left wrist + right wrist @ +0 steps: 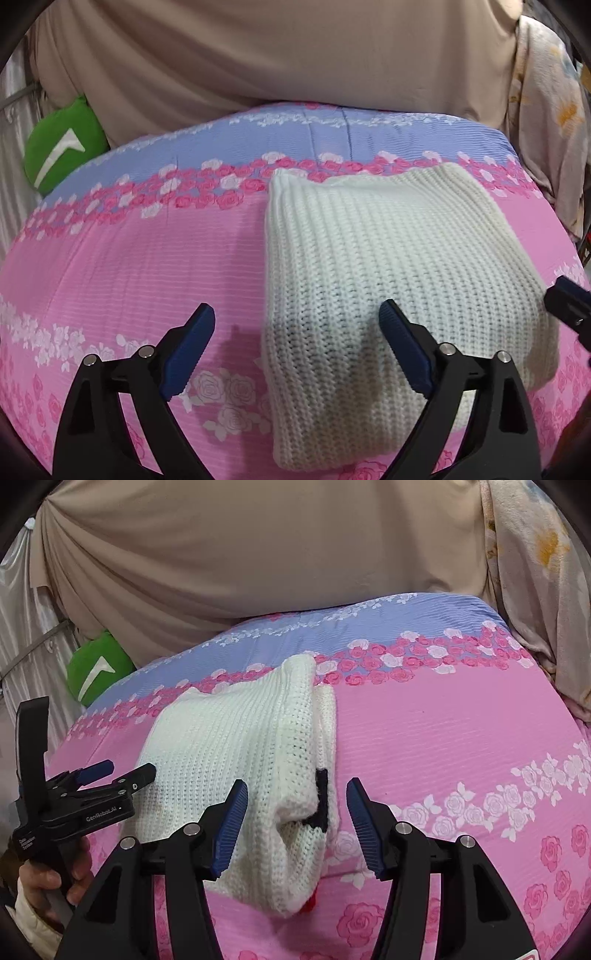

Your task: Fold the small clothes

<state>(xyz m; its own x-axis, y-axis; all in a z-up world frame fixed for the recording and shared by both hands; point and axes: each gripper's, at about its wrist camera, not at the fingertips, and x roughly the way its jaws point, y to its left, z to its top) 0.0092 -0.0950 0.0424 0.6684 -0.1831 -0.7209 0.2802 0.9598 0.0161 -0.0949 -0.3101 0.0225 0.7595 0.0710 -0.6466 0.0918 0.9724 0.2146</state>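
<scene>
A folded white knit sweater (388,258) lies flat on the pink rose-print bedsheet (129,258). My left gripper (295,308) hovers open over the sweater's near left edge, its right finger above the knit and its left finger above bare sheet. In the right wrist view the sweater (229,746) shows a black patch (322,797) and a small red bit (308,904) at its near right edge. My right gripper (297,783) stands open over that edge, gripping nothing. The left gripper (110,771), held by a hand (44,878), shows at the sweater's left side.
A green cushion (62,147) sits at the far left of the bed. Beige cloth (258,55) hangs behind the bed, and a pale floral blanket (546,129) drapes at the right. The sheet turns blue (332,136) toward the far edge.
</scene>
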